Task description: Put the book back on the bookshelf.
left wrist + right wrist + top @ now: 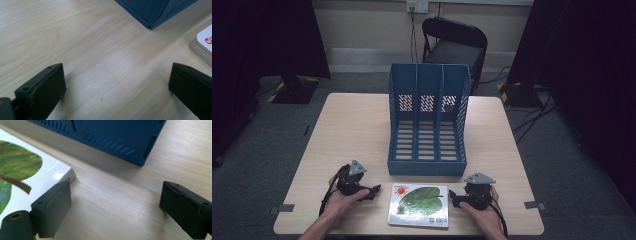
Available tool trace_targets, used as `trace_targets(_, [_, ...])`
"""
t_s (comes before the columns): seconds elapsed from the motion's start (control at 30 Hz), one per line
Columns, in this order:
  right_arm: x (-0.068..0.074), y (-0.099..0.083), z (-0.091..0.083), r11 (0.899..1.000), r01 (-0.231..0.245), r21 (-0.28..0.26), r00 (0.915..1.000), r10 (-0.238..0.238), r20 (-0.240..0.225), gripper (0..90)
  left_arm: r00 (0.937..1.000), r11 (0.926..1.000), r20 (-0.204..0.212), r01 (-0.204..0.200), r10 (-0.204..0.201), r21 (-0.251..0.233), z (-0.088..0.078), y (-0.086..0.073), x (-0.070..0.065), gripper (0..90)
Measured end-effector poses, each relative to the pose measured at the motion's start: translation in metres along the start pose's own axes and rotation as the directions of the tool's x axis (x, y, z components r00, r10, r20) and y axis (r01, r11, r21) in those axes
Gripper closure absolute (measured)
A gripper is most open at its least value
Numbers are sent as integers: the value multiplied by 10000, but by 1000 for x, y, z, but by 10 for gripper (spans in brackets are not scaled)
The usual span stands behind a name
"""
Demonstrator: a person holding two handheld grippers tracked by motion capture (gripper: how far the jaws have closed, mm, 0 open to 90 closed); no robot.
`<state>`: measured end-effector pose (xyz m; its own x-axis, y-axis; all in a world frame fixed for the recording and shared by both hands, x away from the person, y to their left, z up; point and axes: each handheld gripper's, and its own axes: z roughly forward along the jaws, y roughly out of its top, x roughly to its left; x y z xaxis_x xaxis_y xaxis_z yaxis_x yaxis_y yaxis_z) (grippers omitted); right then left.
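Note:
A picture book [418,205] with a green leaf and a red sun on its white cover lies flat near the table's front edge. Behind it stands a blue three-slot file holder [428,120], its slots bare. A hand holds my left gripper [376,192] just left of the book, open over bare wood [113,82]; the book's corner [203,45] shows at the right edge of its view. My right gripper [453,198] sits just right of the book, open with nothing between its jaws [115,202]. Its left jaw lies next to the book's corner [62,173].
The light wooden table [352,130] has free room left and right of the file holder. The holder's blue base [107,137] lies close ahead of the right gripper. A black chair [455,42] stands beyond the table's far edge, with cables on the grey floor.

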<state>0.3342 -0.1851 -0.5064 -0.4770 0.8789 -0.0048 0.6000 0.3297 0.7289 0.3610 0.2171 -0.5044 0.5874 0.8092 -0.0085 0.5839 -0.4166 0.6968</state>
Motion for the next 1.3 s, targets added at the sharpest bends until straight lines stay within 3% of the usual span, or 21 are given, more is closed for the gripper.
trace_targets(0.1, [0, 1, 1, 10000, 18, -4, 10000, -18, -35, 93, 9999, 9999, -104, 121, -120, 69, -2, 2, 1, 61])
trace_targets(0.17, [1, 1, 1, 10000, 22, 8, 10000, -22, -13, 95, 9997, 9998, -162, 198, -197, 68, -4, 3, 2, 155])
trace_targets(0.27, [1, 2, 1, 10000, 6, 66, 10000, -6, -31, 112, 9993, 9992, -70, 380, -379, 160, -5, 4, 2, 168])
trace_targets(0.5, [6, 6, -6, 9992, 98, 381, 9994, -85, -345, 194, 9986, 9997, 490, 175, -184, 198, -13, 8, -8, 233])
trace_targets(0.67, [10, 10, -17, 10000, -30, -43, 9968, 26, -799, 266, 9934, 9998, 1146, -9, -11, 175, -20, 12, -19, 254])
trace_targets(0.8, [12, 10, -24, 9997, -177, -139, 9870, 153, -1600, 324, 9847, 9998, 1737, -156, 132, 125, -20, 15, -30, 286])
trace_targets(0.9, [17, 8, -31, 9996, -127, -242, 9786, 74, -2055, 334, 9737, 9998, 2278, -101, 54, 197, -19, 16, -39, 301])
trace_targets(0.93, [19, 7, -33, 9995, -160, -261, 9767, 100, -2142, 336, 9737, 9998, 2278, -101, 54, 197, -19, 16, -39, 302])
trace_targets(0.97, [21, 6, -35, 9997, -83, -250, 9760, 27, -2176, 336, 9671, 9997, 2542, -145, 92, 191, -18, 17, -44, 309])
trace_targets(1.07, [29, 2, -38, 9999, -101, -98, 9676, 73, -2522, 324, 9562, 9992, 2920, -302, 214, 257, -16, 18, -51, 334])
trace_targets(1.17, [40, -5, -40, 9996, 274, 49, 9616, -250, -2733, 309, 9467, 9980, 3209, -433, 263, 459, -13, 18, -57, 358])
trace_targets(1.27, [47, -7, -37, 9985, 505, 188, 9572, -430, -2862, 300, 9424, 9977, 3338, -427, 229, 522, -9, 18, -61, 388])
trace_targets(1.3, [47, -6, -35, 9983, 540, 197, 9567, -461, -2874, 299, 9442, 9969, 3288, -440, 203, 649, -7, 18, -62, 387])
